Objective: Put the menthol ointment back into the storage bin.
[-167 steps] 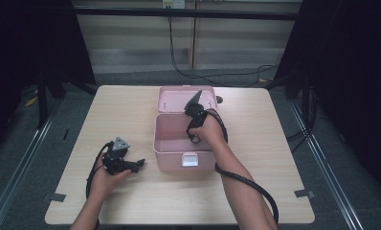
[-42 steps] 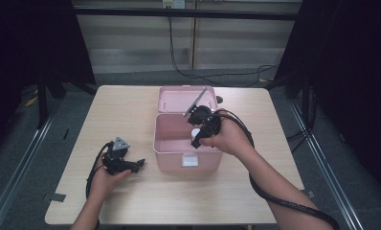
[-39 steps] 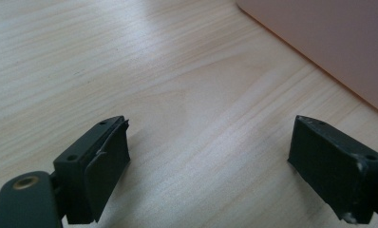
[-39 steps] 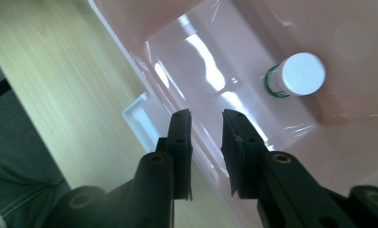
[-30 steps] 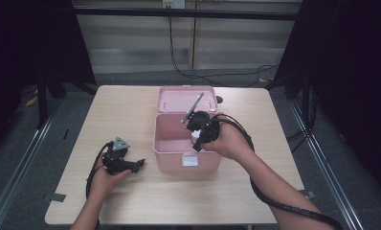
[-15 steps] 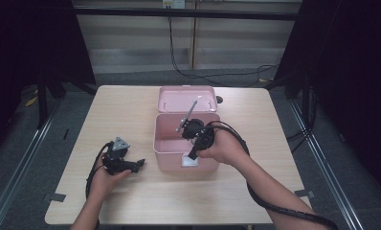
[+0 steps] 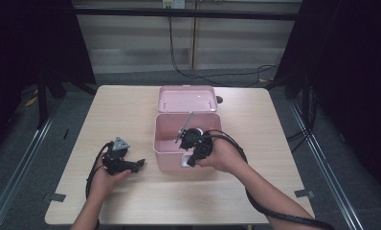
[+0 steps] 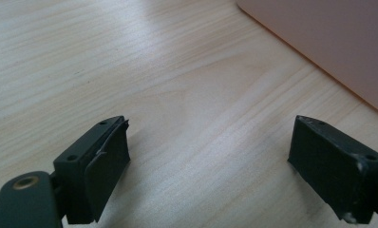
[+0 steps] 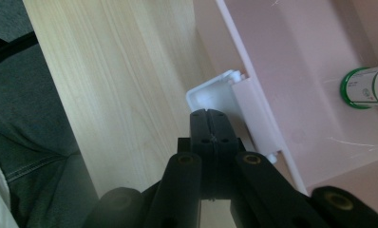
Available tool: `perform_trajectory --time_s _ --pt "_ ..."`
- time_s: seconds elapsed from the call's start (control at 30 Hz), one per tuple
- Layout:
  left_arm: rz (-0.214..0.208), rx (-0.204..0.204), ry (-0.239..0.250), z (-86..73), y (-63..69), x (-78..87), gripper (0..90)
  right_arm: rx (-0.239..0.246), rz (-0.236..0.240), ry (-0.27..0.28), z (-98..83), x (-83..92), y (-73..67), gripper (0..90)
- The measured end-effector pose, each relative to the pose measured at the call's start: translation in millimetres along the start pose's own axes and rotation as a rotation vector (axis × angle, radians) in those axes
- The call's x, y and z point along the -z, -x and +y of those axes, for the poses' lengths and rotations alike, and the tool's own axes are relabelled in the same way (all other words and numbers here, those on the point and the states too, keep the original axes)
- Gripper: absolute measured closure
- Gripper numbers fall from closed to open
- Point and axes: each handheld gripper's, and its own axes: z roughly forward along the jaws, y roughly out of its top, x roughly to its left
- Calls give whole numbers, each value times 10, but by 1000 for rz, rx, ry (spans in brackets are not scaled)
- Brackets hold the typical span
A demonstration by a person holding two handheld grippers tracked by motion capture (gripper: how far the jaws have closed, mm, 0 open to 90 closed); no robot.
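Observation:
A pink box [image 7: 165,143] stands open at the table's middle, its lid [image 7: 186,98] tipped back. My right gripper [image 7: 192,158] hangs over the box's front wall and points down, jaws shut with nothing between them. In the right gripper view its tips [image 9: 210,119] sit just above the white latch [image 9: 216,95] on the pink front wall [image 9: 268,71]. A white bottle with a green band [image 9: 365,88] lies inside the box. My left gripper [image 7: 131,165] rests on the table to the left of the box. Its jaws [image 8: 211,142] stand wide open over bare wood.
The wooden table [image 7: 117,110] has free room on both sides of the box. A corner of the pink box [image 8: 329,42] lies ahead of the left gripper. Cables trail from both grippers. Dark floor and metal rails surround the table.
My right gripper has moved from above the back of the box toward its front wall and sunk down to the latch. The left gripper has stayed in place.

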Motion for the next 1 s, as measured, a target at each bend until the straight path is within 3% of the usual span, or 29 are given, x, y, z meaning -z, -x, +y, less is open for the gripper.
perform_trajectory --time_s 0.1,0.23,0.27,0.43,0.63,0.77,0.97,1.0 --pt "-1 0 1 0 0 -1 126 15 -15 0 -7 -10 -38 900" --pt "-1 -1 0 0 -4 2 125 23 5 14 -39 -61 -84 900" --pt "-5 1 1 0 -9 3 126 44 7 26 -46 -81 -89 900" --pt "-4 -5 4 -6 -21 13 147 70 5 7 -63 -165 -110 900" --pt "-6 -6 3 -6 -20 12 147 51 12 48 -40 -25 -79 900" --pt "-6 -5 4 -8 -16 12 147 44 -10 74 -10 100 -69 900" --pt "-9 -7 4 -9 -15 15 148 18 -22 61 0 87 -28 900" --pt "-9 -8 3 -9 -16 15 148 9 -7 49 -7 57 -16 900"
